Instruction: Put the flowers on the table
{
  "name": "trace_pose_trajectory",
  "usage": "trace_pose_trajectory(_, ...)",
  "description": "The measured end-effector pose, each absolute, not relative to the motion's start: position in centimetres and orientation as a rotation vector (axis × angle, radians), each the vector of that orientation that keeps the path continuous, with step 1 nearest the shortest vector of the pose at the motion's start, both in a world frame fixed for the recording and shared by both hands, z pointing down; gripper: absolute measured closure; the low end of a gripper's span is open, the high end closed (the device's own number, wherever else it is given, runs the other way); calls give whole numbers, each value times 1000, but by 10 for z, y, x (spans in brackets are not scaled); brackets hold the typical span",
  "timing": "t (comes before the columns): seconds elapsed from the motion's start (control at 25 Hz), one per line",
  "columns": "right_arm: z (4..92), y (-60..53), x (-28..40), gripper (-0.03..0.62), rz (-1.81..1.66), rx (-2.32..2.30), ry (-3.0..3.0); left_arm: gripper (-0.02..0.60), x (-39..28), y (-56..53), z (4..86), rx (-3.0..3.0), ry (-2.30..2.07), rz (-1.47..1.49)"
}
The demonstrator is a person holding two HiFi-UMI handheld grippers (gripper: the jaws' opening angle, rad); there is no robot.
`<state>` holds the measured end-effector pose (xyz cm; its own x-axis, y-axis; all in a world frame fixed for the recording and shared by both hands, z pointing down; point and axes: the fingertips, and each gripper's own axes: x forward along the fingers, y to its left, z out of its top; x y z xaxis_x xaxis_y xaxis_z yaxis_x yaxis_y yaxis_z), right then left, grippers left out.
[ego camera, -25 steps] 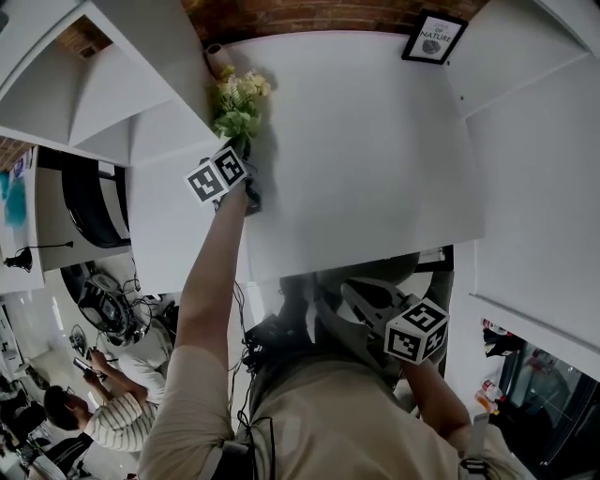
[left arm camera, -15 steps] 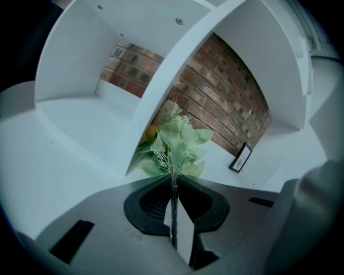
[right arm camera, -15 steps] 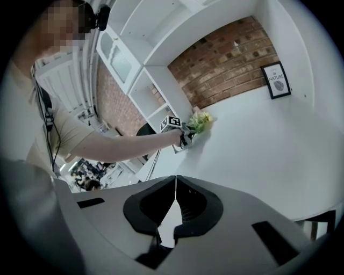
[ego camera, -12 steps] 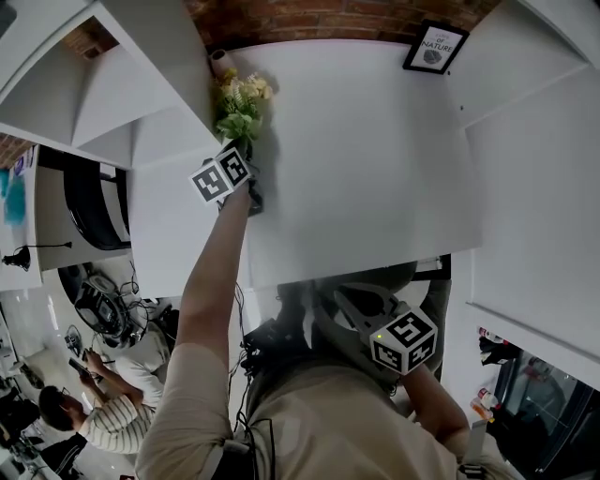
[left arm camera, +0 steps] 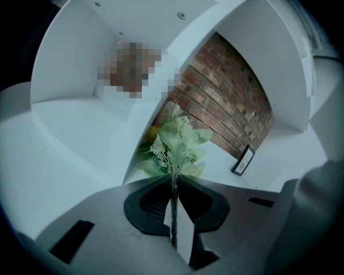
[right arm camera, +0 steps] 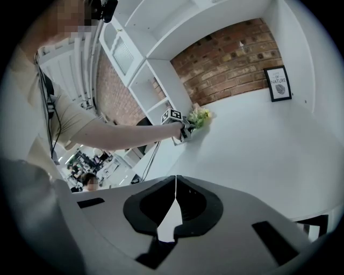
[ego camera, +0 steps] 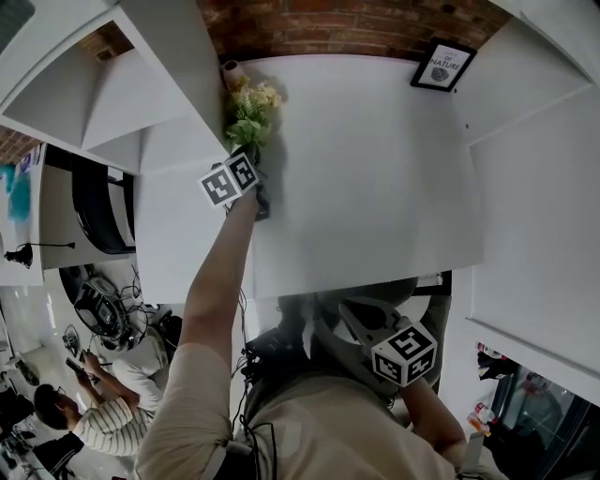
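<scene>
A small bunch of artificial flowers with pale blooms and green leaves is at the back left of the white table, close to the shelf unit's side wall. My left gripper is shut on its thin stem, which runs upright between the pads in the left gripper view, with the flowers just beyond the left gripper. Whether the bunch touches the table I cannot tell. My right gripper hangs low by the person's body, off the table's near edge. In its own view the right gripper is shut on nothing.
A framed picture leans on the brick wall at the table's back right. White shelves rise along the left. A small pale cylinder stands in the back left corner behind the flowers. People sit at desks, lower left.
The left gripper and flowers have kept their place by the shelf wall. The right gripper has sunk slightly lower and to the left, closer to the body. The head view has shifted a little.
</scene>
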<state>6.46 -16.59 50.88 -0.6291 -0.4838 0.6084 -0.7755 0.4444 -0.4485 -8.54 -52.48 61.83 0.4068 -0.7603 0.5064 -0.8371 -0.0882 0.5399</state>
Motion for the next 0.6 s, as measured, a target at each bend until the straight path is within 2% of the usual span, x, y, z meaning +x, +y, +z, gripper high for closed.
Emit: trace_pose_trajectory(0.6, 514, -171, 76, 571, 1039, 1114, -2280, 548, -84, -542, 617, 1870, -1375, 120)
